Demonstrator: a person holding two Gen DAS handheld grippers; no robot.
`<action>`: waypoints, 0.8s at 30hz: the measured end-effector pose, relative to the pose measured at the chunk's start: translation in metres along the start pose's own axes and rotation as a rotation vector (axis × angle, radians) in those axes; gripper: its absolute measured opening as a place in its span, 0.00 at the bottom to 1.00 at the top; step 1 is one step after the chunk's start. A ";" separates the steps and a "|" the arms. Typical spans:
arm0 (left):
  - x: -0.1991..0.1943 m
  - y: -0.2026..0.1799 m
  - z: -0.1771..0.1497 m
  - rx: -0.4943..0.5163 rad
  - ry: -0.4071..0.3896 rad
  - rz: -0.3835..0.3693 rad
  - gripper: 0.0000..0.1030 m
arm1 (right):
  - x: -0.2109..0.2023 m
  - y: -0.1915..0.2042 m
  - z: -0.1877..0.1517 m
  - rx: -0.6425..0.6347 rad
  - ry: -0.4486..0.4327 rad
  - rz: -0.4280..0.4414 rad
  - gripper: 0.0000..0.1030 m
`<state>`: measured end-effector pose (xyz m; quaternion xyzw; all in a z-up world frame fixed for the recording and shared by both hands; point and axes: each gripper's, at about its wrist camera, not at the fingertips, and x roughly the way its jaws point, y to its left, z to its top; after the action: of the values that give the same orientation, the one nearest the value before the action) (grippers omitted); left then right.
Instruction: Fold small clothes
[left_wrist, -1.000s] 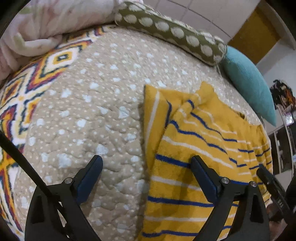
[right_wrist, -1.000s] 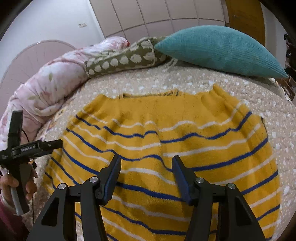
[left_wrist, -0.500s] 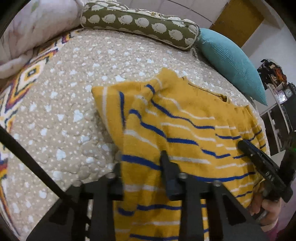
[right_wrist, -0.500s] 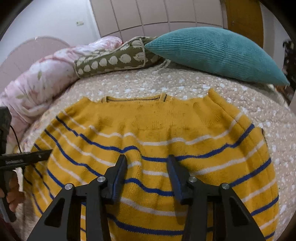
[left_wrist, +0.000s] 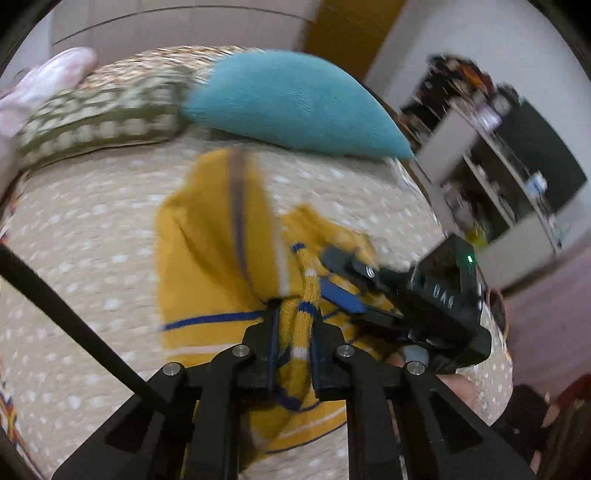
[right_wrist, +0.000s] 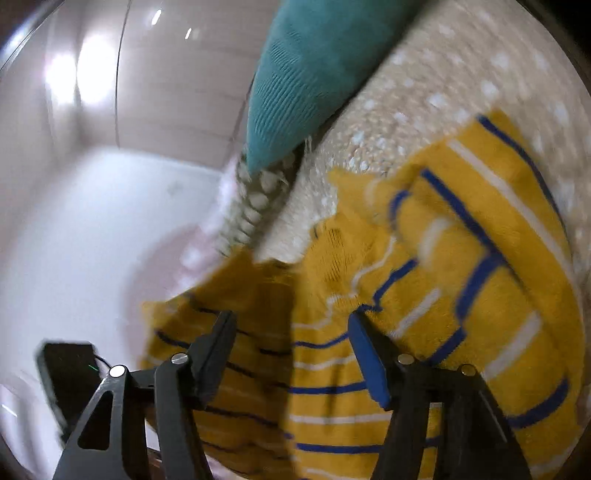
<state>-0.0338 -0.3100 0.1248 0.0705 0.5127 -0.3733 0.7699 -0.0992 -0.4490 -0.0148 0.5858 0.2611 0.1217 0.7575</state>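
Since a second ago the left gripper (left_wrist: 293, 332) has snapped closed on a bunched fold of the yellow striped sweater (left_wrist: 207, 266) and hauled it up off the beige dotted quilt (left_wrist: 81, 236), so the knit now hangs crumpled where it lay flat. Its jaws pinch the thick ribbed cloth tight between them. Beyond lie the olive patterned bolster (left_wrist: 99, 122) and the corded teal cushion (left_wrist: 291, 103). Further right, the right gripper (right_wrist: 291, 350) has just been widening; its jaws stand apart with the soft wool, blue and white stripes rumpled, lying between and under them, not clamped. Both views are blurred.
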 end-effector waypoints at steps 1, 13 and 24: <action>0.014 -0.012 -0.003 0.019 0.024 -0.003 0.12 | -0.004 -0.007 0.002 0.044 -0.013 0.047 0.67; -0.017 0.002 -0.042 0.015 0.037 -0.159 0.65 | -0.001 0.002 -0.001 0.014 0.062 0.056 0.77; -0.038 0.052 -0.065 -0.051 0.015 -0.051 0.68 | 0.034 0.049 -0.035 -0.333 0.152 -0.236 0.41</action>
<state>-0.0554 -0.2213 0.1125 0.0404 0.5293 -0.3791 0.7580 -0.0831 -0.3897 0.0167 0.4073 0.3604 0.1176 0.8309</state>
